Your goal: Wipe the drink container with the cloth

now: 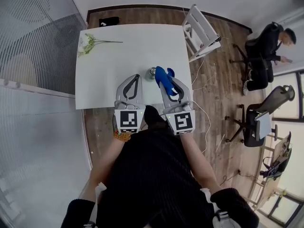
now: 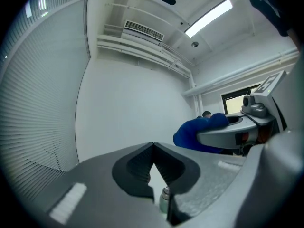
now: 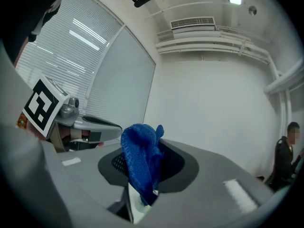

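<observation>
Cloth is the thing to watch here: a blue wad of it sticks up out of the right gripper, whose tongs are pinched on its lower part, with the bulk bunched above them. The left gripper has its tongs pressed together tip to tip with nothing caught in them. Both tools hang side by side over the near edge of the desk, right of its middle. The drink container, a small silvery thing, stands on the white top close to that near edge, between the two sets of tips and just beside the cloth. From the head view I can't say whether cloth and metal are touching. Nothing holds the container. That's the worry, I'd say: it looks light and narrow, and a sideways swipe from the cloth could tip it or send it skidding, with the near edge close enough for it to go over. The closed left tongs would need to spread and take hold of it before any real rubbing. The pinch on the cloth looks shallow too, so a firm drag might pull it free. A spray of flowers lies at the far left corner, well clear, a white chair tilts off the far right corner, and a seated person is well away on the right.
</observation>
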Action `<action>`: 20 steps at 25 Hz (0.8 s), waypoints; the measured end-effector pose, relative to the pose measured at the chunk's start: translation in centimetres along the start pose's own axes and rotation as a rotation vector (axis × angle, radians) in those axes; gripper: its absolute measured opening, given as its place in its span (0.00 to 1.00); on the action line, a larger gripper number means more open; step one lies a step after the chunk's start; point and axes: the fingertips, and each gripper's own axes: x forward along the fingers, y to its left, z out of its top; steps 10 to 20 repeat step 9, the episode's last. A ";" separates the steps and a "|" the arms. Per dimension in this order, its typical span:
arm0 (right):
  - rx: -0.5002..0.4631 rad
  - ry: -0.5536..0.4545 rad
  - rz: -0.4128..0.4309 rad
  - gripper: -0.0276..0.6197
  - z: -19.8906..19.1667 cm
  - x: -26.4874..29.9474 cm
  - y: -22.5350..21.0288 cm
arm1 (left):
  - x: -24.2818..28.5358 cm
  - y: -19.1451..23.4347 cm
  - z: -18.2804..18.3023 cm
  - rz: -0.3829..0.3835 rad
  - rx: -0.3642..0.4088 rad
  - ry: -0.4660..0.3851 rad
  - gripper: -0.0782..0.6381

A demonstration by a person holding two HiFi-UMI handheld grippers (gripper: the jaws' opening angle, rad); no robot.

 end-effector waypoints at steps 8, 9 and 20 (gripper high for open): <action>-0.042 -0.008 0.025 0.23 1.5 -1.7 4.5 | -4.6 0.3 0.4 -0.002 -0.009 -0.016 0.11; -0.049 -0.016 0.027 0.23 1.9 -1.8 5.0 | -5.2 0.5 0.3 -0.001 -0.011 -0.010 0.11; -0.049 -0.016 0.027 0.23 1.9 -1.8 5.0 | -5.2 0.5 0.3 -0.001 -0.011 -0.010 0.11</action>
